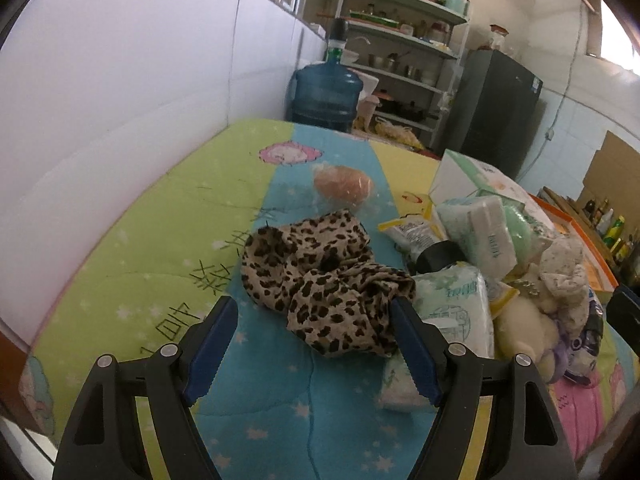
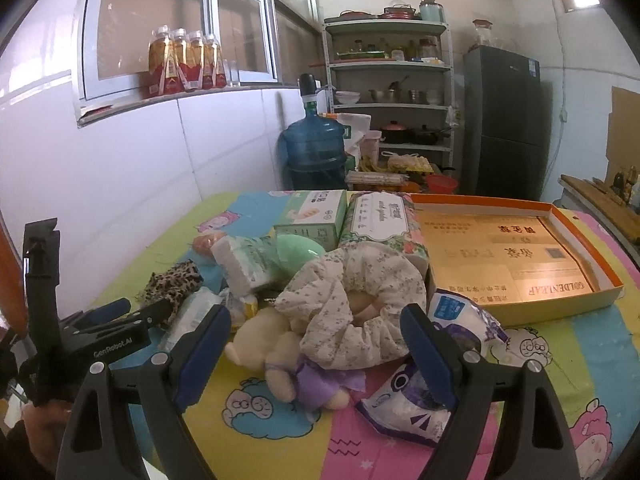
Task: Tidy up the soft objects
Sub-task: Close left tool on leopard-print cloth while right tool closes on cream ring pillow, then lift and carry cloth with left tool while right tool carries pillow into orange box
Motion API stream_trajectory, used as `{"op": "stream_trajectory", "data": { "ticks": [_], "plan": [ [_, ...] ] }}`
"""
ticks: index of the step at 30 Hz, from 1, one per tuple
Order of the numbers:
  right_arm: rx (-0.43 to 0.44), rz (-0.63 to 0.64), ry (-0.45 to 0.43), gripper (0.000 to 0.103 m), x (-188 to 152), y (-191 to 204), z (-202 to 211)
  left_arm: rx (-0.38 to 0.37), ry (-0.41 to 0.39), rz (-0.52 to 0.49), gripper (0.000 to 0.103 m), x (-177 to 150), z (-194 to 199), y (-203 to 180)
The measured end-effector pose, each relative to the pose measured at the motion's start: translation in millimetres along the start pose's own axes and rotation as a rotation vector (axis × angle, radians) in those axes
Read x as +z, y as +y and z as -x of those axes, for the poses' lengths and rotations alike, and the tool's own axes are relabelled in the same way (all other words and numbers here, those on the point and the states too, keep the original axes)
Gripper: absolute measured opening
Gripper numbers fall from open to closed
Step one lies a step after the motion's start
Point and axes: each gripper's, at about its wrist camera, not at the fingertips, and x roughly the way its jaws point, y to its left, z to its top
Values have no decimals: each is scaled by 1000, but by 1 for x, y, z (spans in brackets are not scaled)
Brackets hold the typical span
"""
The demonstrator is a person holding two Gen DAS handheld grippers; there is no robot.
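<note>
We see the left hand-held gripper [image 1: 314, 314] spread wide and empty over the cartoon-print quilt [image 1: 168, 280], its blue fingers either side of a leopard-print scarf [image 1: 320, 280] crumpled on the blue stripe; beyond it lies a peach-coloured ball in clear wrap [image 1: 343, 185]. Our right hand-held gripper [image 2: 316, 322] is also released, fingers apart and holding nothing, facing a floral cloth ring [image 2: 352, 300] that rests on a cream plush toy [image 2: 280, 352]. Tissue packs [image 2: 244, 264] crowd between the two cloths, and an open orange-edged box [image 2: 572, 232] sits just right of the pile
</note>
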Motion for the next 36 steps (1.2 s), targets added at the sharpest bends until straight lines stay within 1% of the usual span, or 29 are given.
{"op": "stream_trajectory", "data": {
  "ticks": [1,3,4,5,6,7,8,10,11,12,15,18,24,31,36],
  "plan": [
    [-4,3,3,86,0,0,-2,-10,5,6,72,0,-2,1],
    [-6,10,10,86,-1,-1,-6,-35,17,18,51,-1,-6,2],
    [-7,14,14,86,-2,0,-8,-45,27,25,47,-1,-8,3],
    [-4,18,17,81,-2,0,-10,-55,36,32,40,-1,-11,4],
    [2,19,20,70,-3,0,-12,-51,29,32,35,-1,-12,4],
    [7,21,23,63,-4,1,-15,-55,28,32,32,-2,-12,4],
    [9,25,24,55,-4,2,-16,-61,29,34,27,-3,-11,4],
    [10,39,25,47,-5,4,-20,-64,26,37,23,-5,-12,4],
    [15,45,30,39,-5,5,-22,-67,23,37,20,-6,-10,4],
    [23,49,38,31,-6,5,-25,-68,21,35,19,-6,-10,4],
    [17,57,44,16,-8,4,-27,-69,17,28,18,-6,-10,5],
    [11,61,50,12,-9,3,-29,-67,10,29,17,-7,-6,6],
    [48,34,48,7,-9,-3,-25,-55,-24,27,16,-5,9,9],
    [72,29,18,6,-5,-6,-13,-56,-78,9,16,4,34,5],
    [86,31,-6,6,2,-4,-4,-67,-118,-10,16,10,53,-5]
  ]
}}
